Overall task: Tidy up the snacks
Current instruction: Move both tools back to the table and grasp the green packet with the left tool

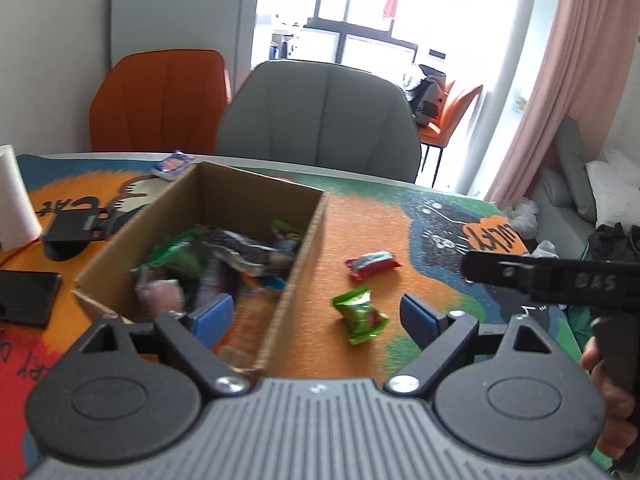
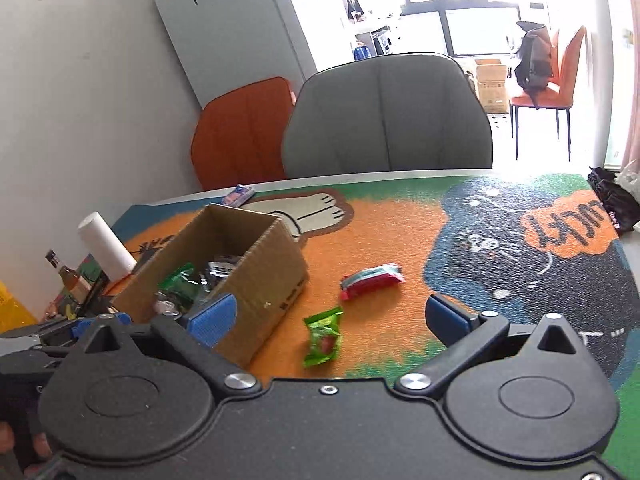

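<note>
Snacks fill the cardboard box (image 1: 256,216) on the desk (image 2: 400,232), while a green packet (image 2: 323,336) and a red packet (image 2: 370,280) lie loose just right of it. Left gripper (image 1: 316,316) fingers spread wide, empty; right gripper (image 2: 328,320) fingers likewise apart, holding nothing.

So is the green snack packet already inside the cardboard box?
No, the green snack packet lies on the orange mat outside the brown cardboard box, beside a red snack packet.

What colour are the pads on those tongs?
Blue pads on black arms, clearest in the right wrist view.
</note>
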{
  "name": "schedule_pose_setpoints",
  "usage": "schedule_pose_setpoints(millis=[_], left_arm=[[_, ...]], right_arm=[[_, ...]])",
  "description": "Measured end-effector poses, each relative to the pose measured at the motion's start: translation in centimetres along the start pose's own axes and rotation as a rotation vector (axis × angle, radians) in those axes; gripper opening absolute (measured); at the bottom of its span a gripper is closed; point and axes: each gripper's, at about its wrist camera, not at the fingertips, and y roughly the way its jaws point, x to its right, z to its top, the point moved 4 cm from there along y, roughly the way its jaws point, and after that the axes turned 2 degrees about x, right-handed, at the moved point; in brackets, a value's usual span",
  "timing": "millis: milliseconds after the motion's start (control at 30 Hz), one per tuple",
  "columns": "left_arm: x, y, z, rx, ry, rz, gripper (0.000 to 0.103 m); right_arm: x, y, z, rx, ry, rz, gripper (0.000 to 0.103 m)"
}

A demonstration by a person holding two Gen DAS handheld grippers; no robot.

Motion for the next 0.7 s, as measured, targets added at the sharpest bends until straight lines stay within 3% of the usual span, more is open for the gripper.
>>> schedule_pose_setpoints(millis=[533, 700], left_arm=[[4.4, 5.7, -1.1, -0.037, -0.031, 0.029, 0.085], [5.0, 7.2, -1.3, -0.021, -0.026, 0.075, 0.082]], right_arm=[[4.5, 2.8, 0.0, -0.020, -0.005, -0.030, 0.103], [5.7, 3.8, 0.0, -0.026, 0.015, -0.012, 0.103]])
